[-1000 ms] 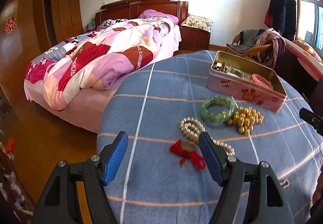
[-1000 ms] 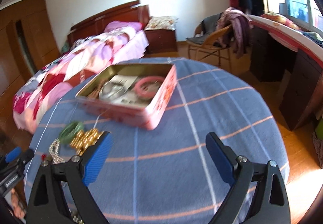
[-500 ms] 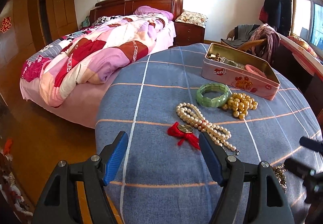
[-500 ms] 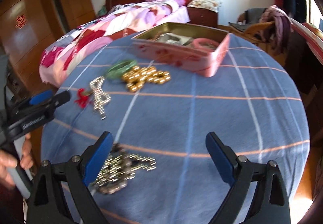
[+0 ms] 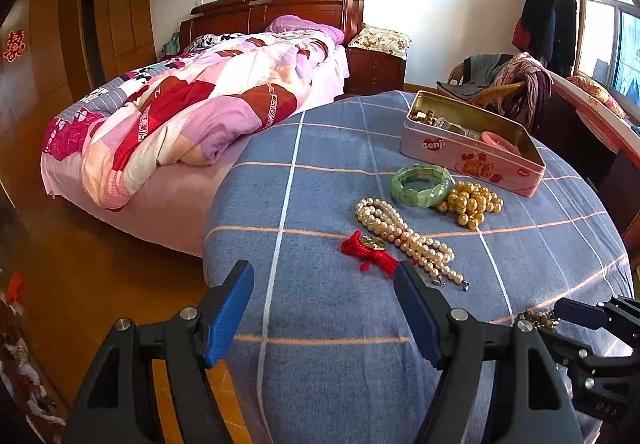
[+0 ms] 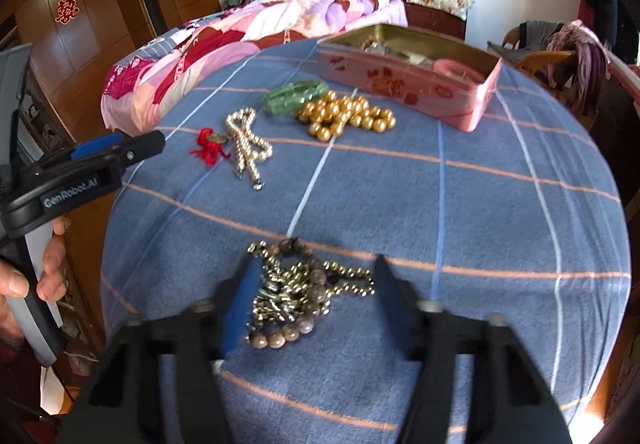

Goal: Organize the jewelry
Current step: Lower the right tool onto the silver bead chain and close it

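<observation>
Bed (image 5: 208, 116): patchwork quilt in pink, red and lilac, wooden headboard; stands beyond the tabletop's far left edge in both views.

Tabletop (image 5: 320, 316): round, under a blue cloth with white and orange check lines. The right wrist view shows its whole right half; the left wrist view shows mainly the left and middle.

Pink tin (image 5: 472, 148): open, far right of the tabletop, holding a pink ring and mixed pieces. The left wrist view shows the "Genji" lettering on its long side; the right wrist view shows more of its short end.

Left gripper (image 5: 324, 308): jaws wide apart, holding nothing, hovering at the near left edge of the tabletop. Its right fingertip lies just in front of the red tassel. Only the right wrist view (image 6: 120, 152) shows it from outside, with the person's left hand (image 6: 40, 284) on the grey handle.

Right gripper (image 6: 316, 300): jaws fairly wide, one either side of the tangled chain, not closed on it. In the left wrist view only its black tip shows at the right edge.

Tangled chain (image 6: 296, 292): metallic links and grey-brown beads in a heap at the near edge of the tabletop. Plain in the right wrist view; in the left wrist view only a scrap is visible.

Pearl necklace (image 5: 404, 236): doubled strand, mid-tabletop, clasp toward the near side.

Green bangle (image 5: 420, 186): just in front of the tin, touching the gold beads.

Gold beads (image 5: 472, 204): heaped strand right of the bangle.

Red tassel (image 5: 368, 250): knotted cord with a coin-like charm, touching the pearl necklace's left side.
</observation>
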